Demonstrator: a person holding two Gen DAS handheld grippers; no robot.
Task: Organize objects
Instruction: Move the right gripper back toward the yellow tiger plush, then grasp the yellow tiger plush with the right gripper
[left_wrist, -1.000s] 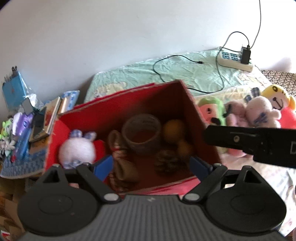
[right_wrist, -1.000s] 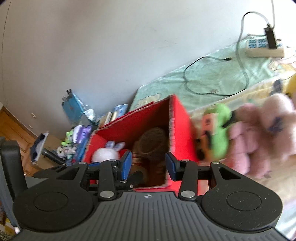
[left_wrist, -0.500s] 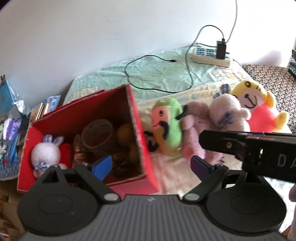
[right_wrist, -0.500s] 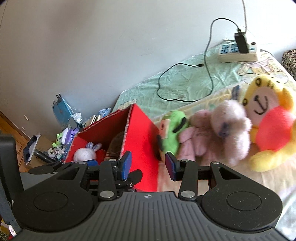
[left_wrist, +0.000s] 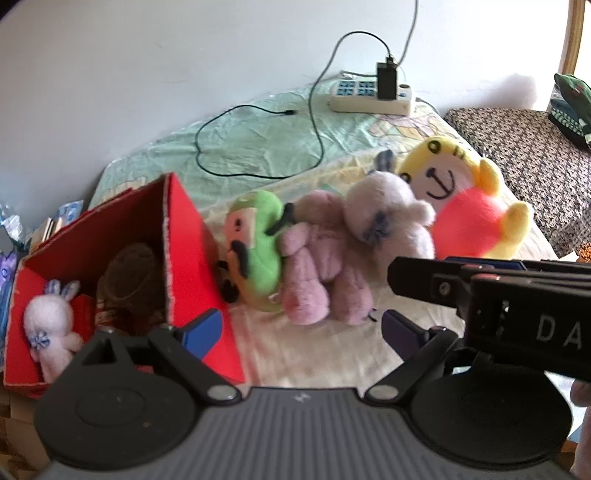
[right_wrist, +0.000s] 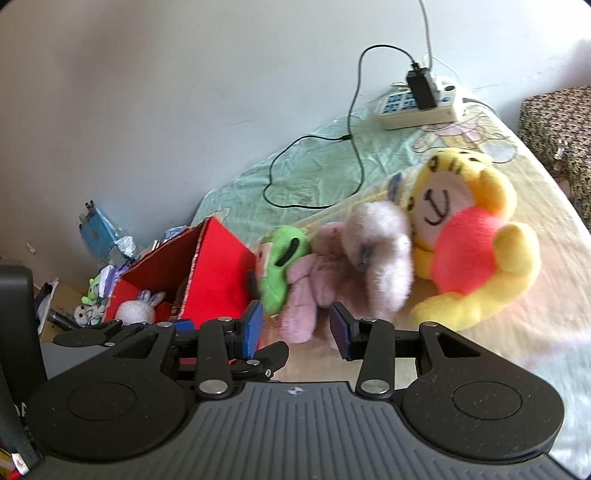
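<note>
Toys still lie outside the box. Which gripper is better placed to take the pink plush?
Right. The right gripper is open with the pink plush just ahead between its fingers. The left gripper, also open, sits further back, nearer the red box.

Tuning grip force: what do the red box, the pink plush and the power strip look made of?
Red box: likely cardboard, matte red; pale raw edge along the wall top.
Pink plush: soft fuzzy fabric, probably stuffed; blurred nap and rounded limbs.
Power strip: looks like hard smooth white plastic with blue sockets; a black adapter is plugged in.
</note>
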